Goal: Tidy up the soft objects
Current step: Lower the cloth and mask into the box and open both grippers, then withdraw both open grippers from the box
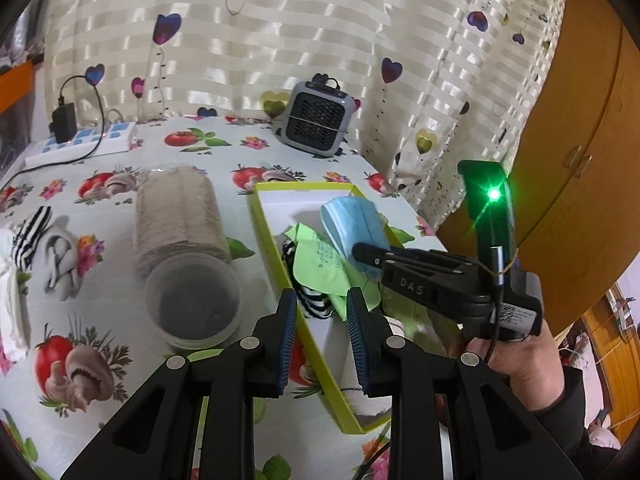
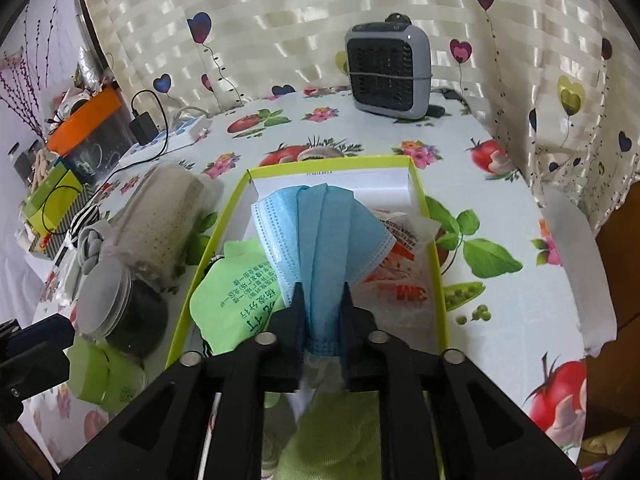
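Probably a home room: a table under a vegetable-print tablecloth (image 1: 208, 148), a heart-patterned curtain (image 1: 280, 20) behind, a small desktop heater (image 2: 388, 76), a wooden cabinet (image 1: 572, 152), a power strip (image 1: 80, 144).

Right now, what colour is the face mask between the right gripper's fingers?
Light blue. The face mask shows best in the right wrist view, over the box.

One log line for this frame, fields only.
right gripper: pinching blue mask over green-edged box | left gripper: open, empty, at box | in box: green cloth
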### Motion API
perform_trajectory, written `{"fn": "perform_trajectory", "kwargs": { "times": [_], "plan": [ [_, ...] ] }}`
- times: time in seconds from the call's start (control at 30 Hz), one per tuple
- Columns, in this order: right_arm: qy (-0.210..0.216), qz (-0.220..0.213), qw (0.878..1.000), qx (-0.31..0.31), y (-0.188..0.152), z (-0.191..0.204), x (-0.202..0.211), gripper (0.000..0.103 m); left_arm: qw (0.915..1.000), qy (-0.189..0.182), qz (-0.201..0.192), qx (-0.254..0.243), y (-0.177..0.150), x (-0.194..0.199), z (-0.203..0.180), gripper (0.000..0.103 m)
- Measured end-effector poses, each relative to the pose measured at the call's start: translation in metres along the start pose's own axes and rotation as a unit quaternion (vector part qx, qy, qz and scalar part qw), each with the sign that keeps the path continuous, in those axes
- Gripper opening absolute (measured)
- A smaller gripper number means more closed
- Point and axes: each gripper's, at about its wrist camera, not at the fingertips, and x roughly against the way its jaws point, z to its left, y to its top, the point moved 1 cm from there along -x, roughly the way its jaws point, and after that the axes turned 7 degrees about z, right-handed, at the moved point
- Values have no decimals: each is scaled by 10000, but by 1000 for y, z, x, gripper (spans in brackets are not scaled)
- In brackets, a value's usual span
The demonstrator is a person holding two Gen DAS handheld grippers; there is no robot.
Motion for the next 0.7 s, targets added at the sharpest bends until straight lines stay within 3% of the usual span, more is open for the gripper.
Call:
{"fn": "perform_trajectory", "kwargs": {
  "times": [0.03,0.1,0.13,0.7],
  "plan": [
    [-18,-60,10000,13,-1,1,4,26,10000,12,-13,16,-1,1,1,24],
    [-40,-148,9999,-4,-2,2,11,44,10000,32,-39,60,-1,4,4,24],
    [-34,-178,9998,-16,-2,2,15,46,10000,32,-48,67,-2,5,5,24],
    [134,-552,9984,23,-41,30,77,46,9989,429,-135,125,-25,33,12,24]
  ]
}}
